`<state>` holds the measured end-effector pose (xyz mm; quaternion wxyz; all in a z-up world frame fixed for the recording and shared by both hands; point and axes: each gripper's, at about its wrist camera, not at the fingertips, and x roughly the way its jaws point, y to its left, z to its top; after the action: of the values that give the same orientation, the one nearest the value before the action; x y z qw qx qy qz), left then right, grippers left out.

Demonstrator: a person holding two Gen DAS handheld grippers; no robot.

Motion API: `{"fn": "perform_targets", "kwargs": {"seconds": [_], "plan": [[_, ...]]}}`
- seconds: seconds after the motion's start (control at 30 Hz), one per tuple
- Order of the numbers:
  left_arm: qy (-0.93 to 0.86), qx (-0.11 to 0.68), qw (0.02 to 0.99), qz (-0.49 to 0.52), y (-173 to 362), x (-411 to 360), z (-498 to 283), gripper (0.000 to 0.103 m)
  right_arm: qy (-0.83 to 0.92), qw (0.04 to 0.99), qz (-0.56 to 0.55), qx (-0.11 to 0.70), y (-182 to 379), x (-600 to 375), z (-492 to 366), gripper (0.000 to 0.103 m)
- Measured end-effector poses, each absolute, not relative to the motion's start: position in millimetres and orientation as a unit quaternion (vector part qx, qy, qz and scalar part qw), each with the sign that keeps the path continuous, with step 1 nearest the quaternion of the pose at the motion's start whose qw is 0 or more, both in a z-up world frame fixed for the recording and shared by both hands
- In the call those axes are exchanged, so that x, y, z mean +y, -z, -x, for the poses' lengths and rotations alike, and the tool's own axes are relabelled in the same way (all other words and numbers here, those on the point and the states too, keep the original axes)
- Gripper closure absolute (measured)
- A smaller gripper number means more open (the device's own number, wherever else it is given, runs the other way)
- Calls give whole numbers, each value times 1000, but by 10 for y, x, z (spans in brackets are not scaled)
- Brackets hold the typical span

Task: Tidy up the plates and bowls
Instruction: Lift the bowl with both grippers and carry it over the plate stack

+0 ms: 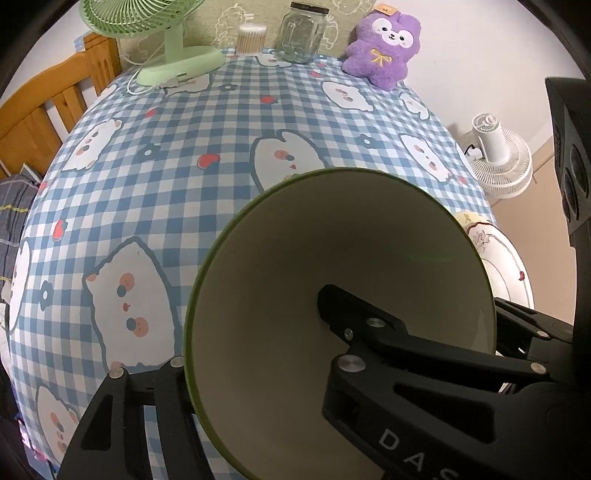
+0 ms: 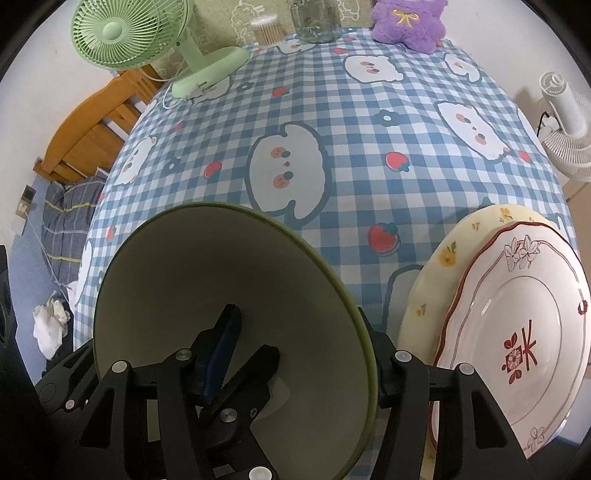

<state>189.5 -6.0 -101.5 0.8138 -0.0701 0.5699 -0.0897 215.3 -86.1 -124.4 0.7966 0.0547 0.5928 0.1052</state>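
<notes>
Directly beneath both hands, on the near part of the checked tabletop (image 1: 221,166): green-rimmed bowl (image 1: 332,240), mouth up, round, so no long axis to line up with. Left hand-held gripper (image 1: 251,328) partly open, straddling the bowl's left wall, outer finger against the rim, inner finger down inside and clear of the wall; nothing clamped yet. Right hand-held gripper (image 2: 299,321) likewise part open astride the right wall, blue-padded inner finger standing off it. Equally near for either hand. Just right of the bowl, apart from it: white red-rimmed plate (image 2: 517,314) stacked on a cream flowered plate (image 2: 436,258), nearer the right hand. Probably next: close on both walls and lift together. Well away along the far edge: green fan (image 2: 122,33), glass jar (image 1: 301,33), purple plush (image 1: 384,48); nothing in the way.
</notes>
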Motion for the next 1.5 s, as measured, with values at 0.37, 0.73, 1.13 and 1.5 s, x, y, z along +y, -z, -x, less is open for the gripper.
{"fn": "perform_targets", "kwargs": {"seconds": [0.37,0.73,1.13,1.5], "plan": [[70,567,817,78,971,-52,-1819,42,-88,801,-46,590,1193,-867,-2118,42],[65,556,825,80,809,-41,-1781,43,-84,811,-44,577,1012,-849,-2083,43],[60,535,839,84,449,-6,-1749,44,-89,827,-40,554,612,-814,-2046,43],[64,515,852,73,184,-196,-1696,45,-83,843,-51,529,331,-1009,-1968,43]]}}
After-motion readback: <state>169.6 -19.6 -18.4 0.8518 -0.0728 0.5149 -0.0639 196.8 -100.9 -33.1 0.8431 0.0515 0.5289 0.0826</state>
